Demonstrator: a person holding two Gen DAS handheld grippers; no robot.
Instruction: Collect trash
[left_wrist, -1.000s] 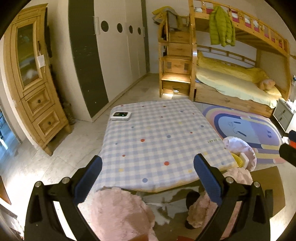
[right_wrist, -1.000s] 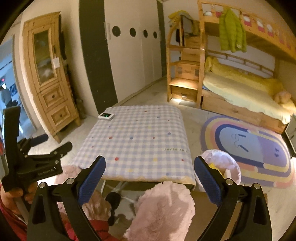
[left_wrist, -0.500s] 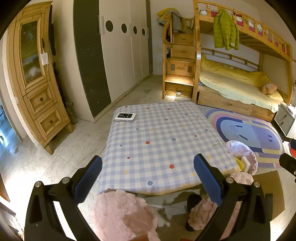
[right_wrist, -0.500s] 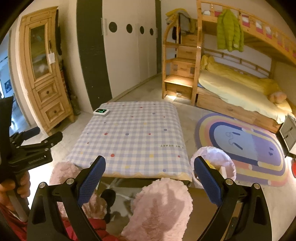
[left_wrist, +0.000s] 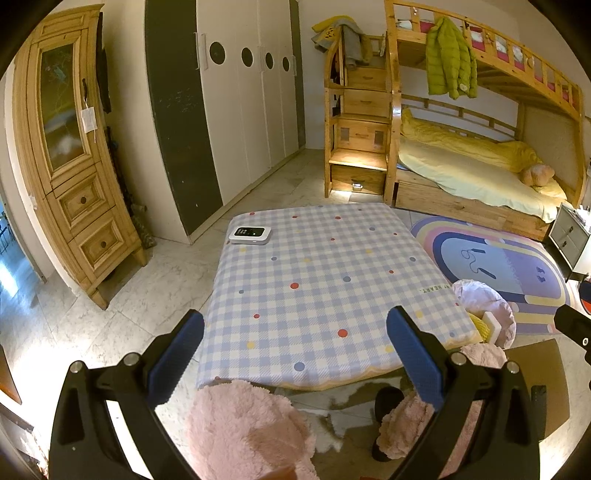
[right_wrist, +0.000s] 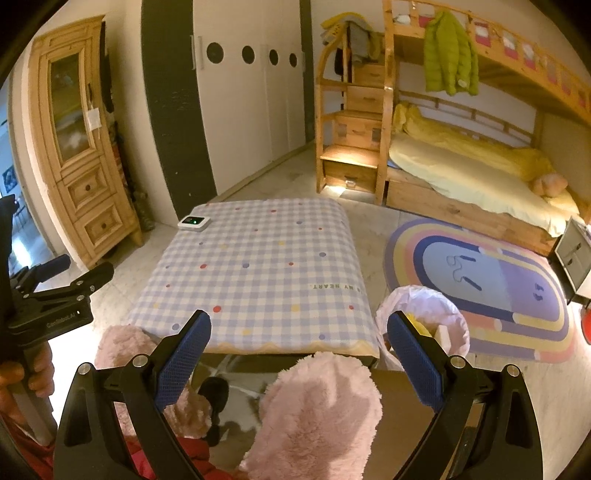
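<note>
A trash bin with a pale pink liner (left_wrist: 484, 314) stands on the floor at the table's right front corner, with yellow and white trash inside; it also shows in the right wrist view (right_wrist: 424, 317). My left gripper (left_wrist: 295, 358) is open and empty, held above the near edge of the checked table (left_wrist: 317, 280). My right gripper (right_wrist: 299, 358) is open and empty, near the table's front edge (right_wrist: 258, 273) and left of the bin. The left gripper's body shows at the left of the right wrist view (right_wrist: 48, 302).
A small white device (left_wrist: 250, 235) lies at the table's far left corner. Pink fluffy slippers (right_wrist: 314, 413) are below the grippers. A rainbow rug (left_wrist: 495, 266), a bunk bed (left_wrist: 472, 166), a wooden cabinet (left_wrist: 70, 155) and white wardrobes (left_wrist: 236, 92) surround the table.
Both grippers have drawn back and risen a little, so the table looks farther and more of the room shows. Both stay open and empty.
</note>
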